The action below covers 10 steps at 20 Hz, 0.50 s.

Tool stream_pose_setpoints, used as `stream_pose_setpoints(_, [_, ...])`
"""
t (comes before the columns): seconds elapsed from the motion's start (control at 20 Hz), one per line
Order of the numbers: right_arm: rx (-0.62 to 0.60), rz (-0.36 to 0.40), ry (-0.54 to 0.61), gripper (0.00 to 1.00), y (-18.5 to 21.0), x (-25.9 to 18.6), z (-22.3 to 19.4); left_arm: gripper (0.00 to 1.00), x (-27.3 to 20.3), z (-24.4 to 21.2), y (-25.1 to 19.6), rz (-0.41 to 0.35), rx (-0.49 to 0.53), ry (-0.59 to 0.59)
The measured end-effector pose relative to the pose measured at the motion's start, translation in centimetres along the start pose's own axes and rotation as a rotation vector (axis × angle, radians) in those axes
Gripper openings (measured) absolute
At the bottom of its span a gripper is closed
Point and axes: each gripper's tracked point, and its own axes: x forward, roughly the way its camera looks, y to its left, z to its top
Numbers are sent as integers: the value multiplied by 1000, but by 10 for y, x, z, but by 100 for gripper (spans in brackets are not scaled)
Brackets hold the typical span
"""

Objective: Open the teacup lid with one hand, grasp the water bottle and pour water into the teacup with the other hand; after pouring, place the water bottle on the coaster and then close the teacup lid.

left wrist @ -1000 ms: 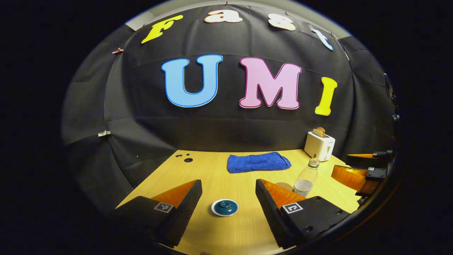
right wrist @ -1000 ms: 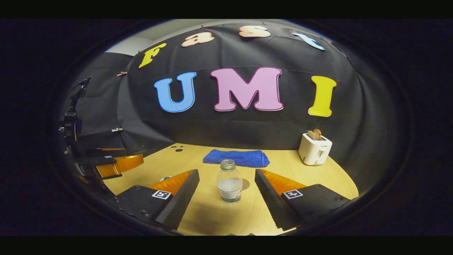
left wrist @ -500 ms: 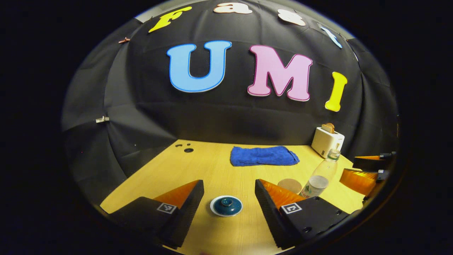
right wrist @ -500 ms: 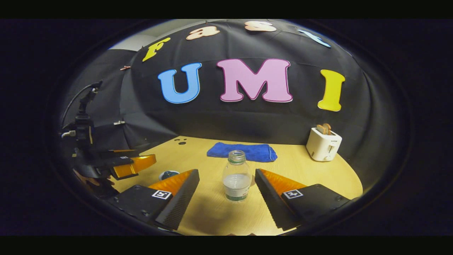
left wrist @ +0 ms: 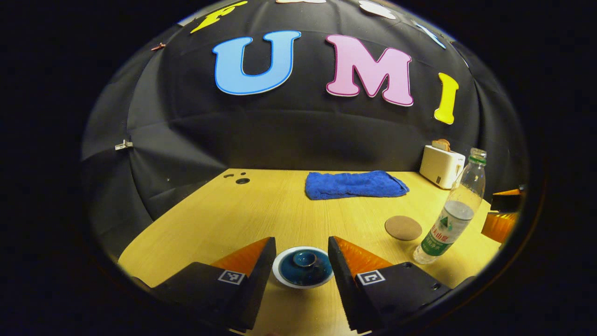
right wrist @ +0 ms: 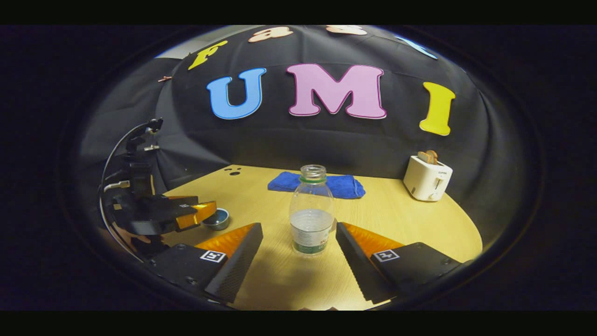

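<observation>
Left gripper (left wrist: 301, 247) is sitting low over the table (left wrist: 261, 210), fingers spread, one on each side of the teacup (left wrist: 303, 267). The lid (left wrist: 305, 265) is resting on the cup, blue with a small knob. Whether the fingers are touching the cup rim I cannot tell; they are standing just beside it, not pinching. In the right gripper view the left gripper (right wrist: 186, 215) is showing at the left with a cable trailing from its body, and the teacup (right wrist: 217, 218) is lying just past its orange fingers.

Right gripper (right wrist: 299, 235) is hanging near the table with fingers spread wide. The bottle (right wrist: 311, 211) is standing upright between them, uncapped, roughly half full, with a gap on each side. In the left gripper view the bottle (left wrist: 451, 210) is appearing at the right, leaning with the lens, and the right gripper's orange finger (left wrist: 498, 225) is showing just beyond it.

The coaster (left wrist: 403, 227), round and brown, is lying flat on the table near the bottle, between it and the teacup, bare.

A blue towel (right wrist: 317, 184) is lying folded toward the back of the table. A white toaster (right wrist: 427, 178) with bread in it is standing at the back right.
</observation>
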Motion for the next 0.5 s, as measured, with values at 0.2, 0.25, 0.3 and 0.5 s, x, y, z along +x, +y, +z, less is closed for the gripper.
stream_pose_setpoints(0.2, [9, 10, 17, 98, 6, 4, -14, 66, 10, -11, 1, -7, 10, 2])
stream_pose_setpoints(0.25, [7, 14, 22, 98, 8, 5, -17, 66, 12, -13, 0, -11, 11, 1])
stream_pose_setpoints(0.3, [2, 19, 22, 98, 9, 6, -19, 66, 12, -14, -1, -17, 11, 0])
stream_pose_setpoints(0.5, [-27, 16, 6, 98, 1, 10, -17, 56, 15, -20, -5, -32, 30, 2])
